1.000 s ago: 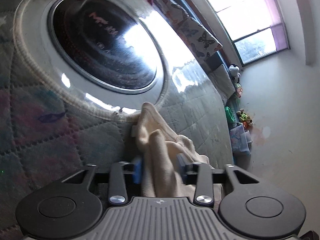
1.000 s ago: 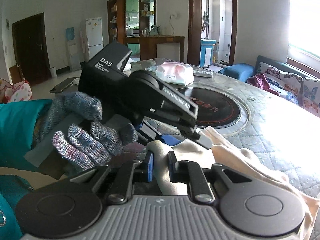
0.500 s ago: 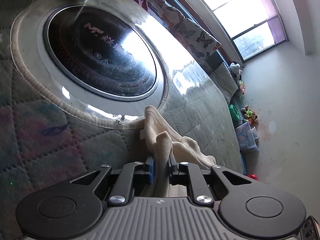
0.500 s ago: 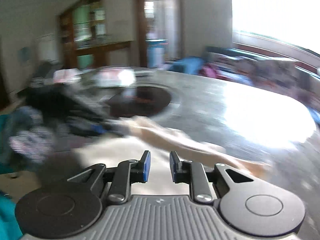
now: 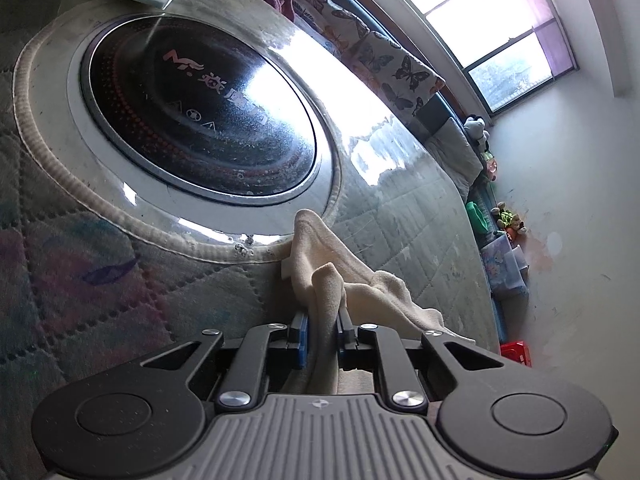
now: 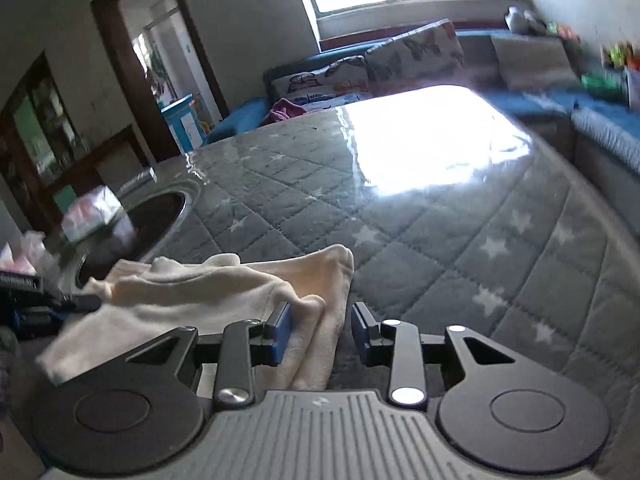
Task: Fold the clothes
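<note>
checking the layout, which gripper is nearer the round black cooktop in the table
Left. The left gripper holds the cream garment right at the black cooktop's rim. The right gripper sits further off, with the cooktop away to its left.

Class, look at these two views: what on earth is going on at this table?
A person is working a cream fleece garment with two hand-held grippers on a grey quilted table cover. The left gripper has its jaws shut on a bunched fold of the cloth, close to the round black glass cooktop set in the table. The right gripper has its jaws apart, with another edge of the garment lying loosely between them. No fold is finished yet.
</note>
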`<state>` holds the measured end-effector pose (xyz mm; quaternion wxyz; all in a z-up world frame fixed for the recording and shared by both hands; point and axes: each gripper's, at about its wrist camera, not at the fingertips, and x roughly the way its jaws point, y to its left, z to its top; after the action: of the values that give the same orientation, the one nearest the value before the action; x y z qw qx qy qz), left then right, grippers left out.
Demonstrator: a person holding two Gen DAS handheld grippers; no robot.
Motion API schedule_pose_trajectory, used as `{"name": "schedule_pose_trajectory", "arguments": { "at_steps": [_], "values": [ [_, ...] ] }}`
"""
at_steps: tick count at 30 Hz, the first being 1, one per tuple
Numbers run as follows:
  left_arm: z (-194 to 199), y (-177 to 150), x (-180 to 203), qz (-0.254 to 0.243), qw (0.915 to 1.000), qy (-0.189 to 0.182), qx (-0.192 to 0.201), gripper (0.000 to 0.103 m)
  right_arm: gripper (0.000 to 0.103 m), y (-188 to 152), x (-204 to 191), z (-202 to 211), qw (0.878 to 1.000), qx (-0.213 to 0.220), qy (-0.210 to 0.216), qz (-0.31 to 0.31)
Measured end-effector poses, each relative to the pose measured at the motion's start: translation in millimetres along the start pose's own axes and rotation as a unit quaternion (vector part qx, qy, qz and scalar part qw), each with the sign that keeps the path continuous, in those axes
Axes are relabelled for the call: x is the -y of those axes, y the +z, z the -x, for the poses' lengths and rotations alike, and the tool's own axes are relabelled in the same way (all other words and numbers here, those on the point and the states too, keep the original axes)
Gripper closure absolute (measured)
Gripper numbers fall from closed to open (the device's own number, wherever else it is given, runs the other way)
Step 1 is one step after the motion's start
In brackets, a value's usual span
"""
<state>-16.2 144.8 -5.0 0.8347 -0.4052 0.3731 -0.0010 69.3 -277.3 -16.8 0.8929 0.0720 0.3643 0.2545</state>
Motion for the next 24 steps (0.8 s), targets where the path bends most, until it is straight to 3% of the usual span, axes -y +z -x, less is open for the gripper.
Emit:
{"name": "schedule_pose_trajectory", "arguments": {
  "at_steps": [5, 7, 10, 17, 24],
  "values": [
    [-1.4, 1.7, 4.0, -0.006, 1.0, 0.005, 0.001, 0.088, 0.07, -2.7, -4.4, -1.2, 1.0, 0.007, 0.012, 0.009],
    [-1.4, 1.6, 4.2, -0.008, 0.9999, 0.006, 0.002, 0.088, 0.083, -2.1, -6.5, -0.4, 1.0, 0.008, 0.017, 0.008],
    [-0.6, 1.3, 7.4, -0.018, 0.9998, 0.007, 0.007, 0.088, 0.092, -2.0, -11.1, 2.7, 1.0, 0.013, 0.017, 0.011],
    [3.7, 11.9, 42.5, -0.085, 0.996, -0.011, 0.025, 0.09, 0.094, 9.8, -20.0, 23.8, 0.998, 0.052, 0.007, 0.029],
    [-24.5, 28.3, 98.9, -0.151, 0.9873, -0.043, 0.026, 0.09, 0.094, 45.4, -9.4, 44.7, 0.992, 0.098, -0.054, 0.06]
  ]
}}
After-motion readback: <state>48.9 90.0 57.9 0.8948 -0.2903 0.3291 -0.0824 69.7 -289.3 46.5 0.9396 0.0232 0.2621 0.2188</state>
